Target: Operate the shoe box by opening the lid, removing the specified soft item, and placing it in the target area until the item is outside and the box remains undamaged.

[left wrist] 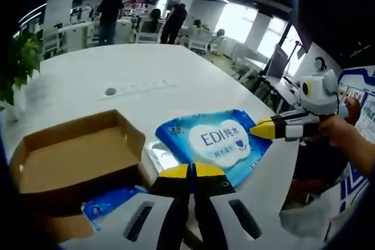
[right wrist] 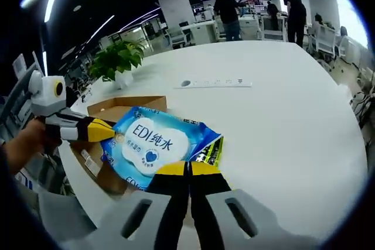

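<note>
A soft blue wipes pack (left wrist: pixel 214 141) with a white label is held between both grippers, beside the open brown cardboard shoe box (left wrist: pixel 70 159). My left gripper (left wrist: pixel 191 171) is shut on the pack's near edge. My right gripper (left wrist: pixel 263 128) comes in from the right, shut on the pack's far corner. In the right gripper view the pack (right wrist: pixel 152 141) hangs in front of the box (right wrist: pixel 126 105). There my right gripper (right wrist: pixel 188 168) is shut on its edge and my left gripper (right wrist: pixel 104 127) pinches its left side. A dark packet with yellow print (right wrist: pixel 211 151) lies under the pack.
The big white table (left wrist: pixel 146 80) has a power socket strip (right wrist: pixel 214 83) set in its middle. A potted plant (right wrist: pixel 117 57) stands near the table's edge. Another blue packet (left wrist: pixel 108 202) lies by the box. People stand among desks and chairs at the back.
</note>
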`<state>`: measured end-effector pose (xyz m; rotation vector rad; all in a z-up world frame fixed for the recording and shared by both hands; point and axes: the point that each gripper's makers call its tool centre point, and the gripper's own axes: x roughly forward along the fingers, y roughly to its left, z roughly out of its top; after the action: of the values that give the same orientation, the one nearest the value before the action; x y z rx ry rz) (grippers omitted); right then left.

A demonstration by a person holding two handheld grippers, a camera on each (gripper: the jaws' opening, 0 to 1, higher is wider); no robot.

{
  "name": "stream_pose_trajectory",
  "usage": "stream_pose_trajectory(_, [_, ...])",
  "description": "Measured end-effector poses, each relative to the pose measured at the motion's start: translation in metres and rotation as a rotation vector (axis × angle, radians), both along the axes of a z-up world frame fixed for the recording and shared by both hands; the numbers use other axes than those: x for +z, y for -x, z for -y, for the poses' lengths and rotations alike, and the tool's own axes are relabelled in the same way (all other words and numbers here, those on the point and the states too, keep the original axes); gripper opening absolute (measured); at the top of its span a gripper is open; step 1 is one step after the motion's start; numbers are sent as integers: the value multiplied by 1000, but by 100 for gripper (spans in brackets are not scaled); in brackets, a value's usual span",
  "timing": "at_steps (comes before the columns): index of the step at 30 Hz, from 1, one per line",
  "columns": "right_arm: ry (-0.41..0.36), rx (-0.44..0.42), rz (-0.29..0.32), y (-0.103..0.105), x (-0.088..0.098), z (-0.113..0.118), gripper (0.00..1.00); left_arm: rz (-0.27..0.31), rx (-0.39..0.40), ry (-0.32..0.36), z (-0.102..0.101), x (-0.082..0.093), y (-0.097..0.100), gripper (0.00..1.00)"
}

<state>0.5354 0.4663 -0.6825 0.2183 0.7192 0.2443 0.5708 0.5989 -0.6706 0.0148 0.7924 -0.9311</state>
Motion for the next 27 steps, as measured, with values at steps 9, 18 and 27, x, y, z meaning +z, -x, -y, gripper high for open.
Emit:
stream_pose_trajectory(9, [44, 31, -34, -14, -24, 6, 0, 42, -73, -134, 7, -26, -7, 0])
stream_pose_trajectory(18, [79, 62, -58, -25, -47, 3, 0, 126, -176, -300, 13, -52, -17, 0])
stream_pose_trajectory(27, [95, 72, -71, -37, -73, 5, 0, 181, -219, -381, 12, -64, -24, 0])
